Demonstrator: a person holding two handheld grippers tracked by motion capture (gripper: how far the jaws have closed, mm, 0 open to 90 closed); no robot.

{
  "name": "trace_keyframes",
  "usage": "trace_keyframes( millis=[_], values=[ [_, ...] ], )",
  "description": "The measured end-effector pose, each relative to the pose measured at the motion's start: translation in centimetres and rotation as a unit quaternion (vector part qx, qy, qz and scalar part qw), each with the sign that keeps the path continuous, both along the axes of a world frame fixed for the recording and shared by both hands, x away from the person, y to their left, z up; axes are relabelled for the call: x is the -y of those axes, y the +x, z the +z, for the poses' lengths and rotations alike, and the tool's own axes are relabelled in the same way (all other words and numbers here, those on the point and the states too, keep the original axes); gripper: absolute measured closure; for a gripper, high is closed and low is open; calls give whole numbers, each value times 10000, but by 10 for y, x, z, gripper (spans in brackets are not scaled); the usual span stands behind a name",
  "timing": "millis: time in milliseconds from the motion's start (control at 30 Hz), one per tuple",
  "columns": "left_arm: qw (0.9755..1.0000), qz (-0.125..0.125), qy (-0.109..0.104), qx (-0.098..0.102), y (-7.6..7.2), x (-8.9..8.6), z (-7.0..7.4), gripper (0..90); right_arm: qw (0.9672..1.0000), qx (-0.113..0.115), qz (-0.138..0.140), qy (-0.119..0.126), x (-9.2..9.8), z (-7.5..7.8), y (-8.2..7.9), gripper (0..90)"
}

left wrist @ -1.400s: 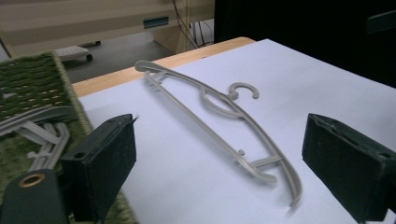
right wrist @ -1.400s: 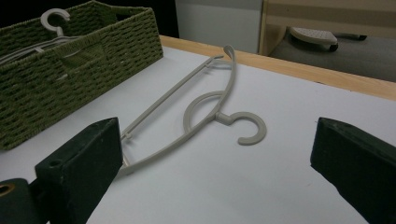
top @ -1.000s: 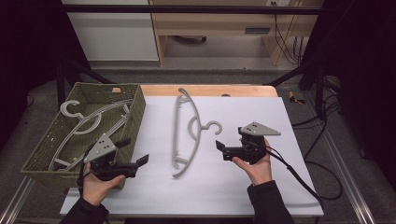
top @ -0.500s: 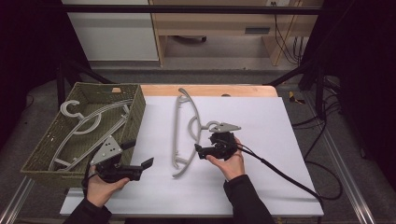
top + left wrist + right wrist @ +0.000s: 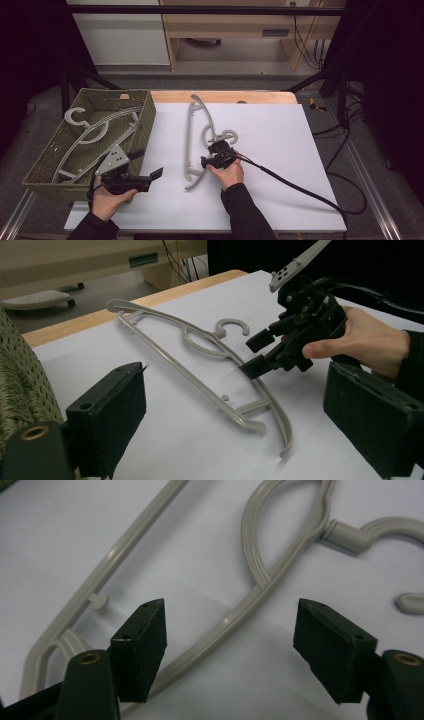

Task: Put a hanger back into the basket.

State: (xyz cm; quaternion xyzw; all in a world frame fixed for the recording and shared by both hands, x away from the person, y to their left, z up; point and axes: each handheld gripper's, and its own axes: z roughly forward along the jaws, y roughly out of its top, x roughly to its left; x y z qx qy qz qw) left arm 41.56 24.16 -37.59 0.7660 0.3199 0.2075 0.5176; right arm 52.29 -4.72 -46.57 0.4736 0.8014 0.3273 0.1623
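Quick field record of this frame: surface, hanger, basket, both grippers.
surface: white table
hanger: grey, flat on the table, hook toward the right gripper
basket: green, at the table's left edge, hangers inside
right gripper: jaws have just been closing, astride the hanger's arm, pads not touching it
left gripper: open, nothing between the jaws, beside the basket

hangers on counter: 1 (image 5: 192, 145) | hangers in basket: 2 (image 5: 95, 131) | baskets: 1 (image 5: 145, 117) | tools: 2 (image 5: 207, 161) (image 5: 156, 176)
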Motion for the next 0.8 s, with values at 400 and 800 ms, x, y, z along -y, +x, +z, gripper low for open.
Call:
trace_keyframes(
  millis=[400,800],
  values=[
    [10000,13,23,-28,0,1,0,101,9998,-50,-105,-189,-3,-7,-2,531],
    [10000,9,51,-45,0,0,0,101,9980,-329,-273,-458,7,0,-2,635]
  ],
)
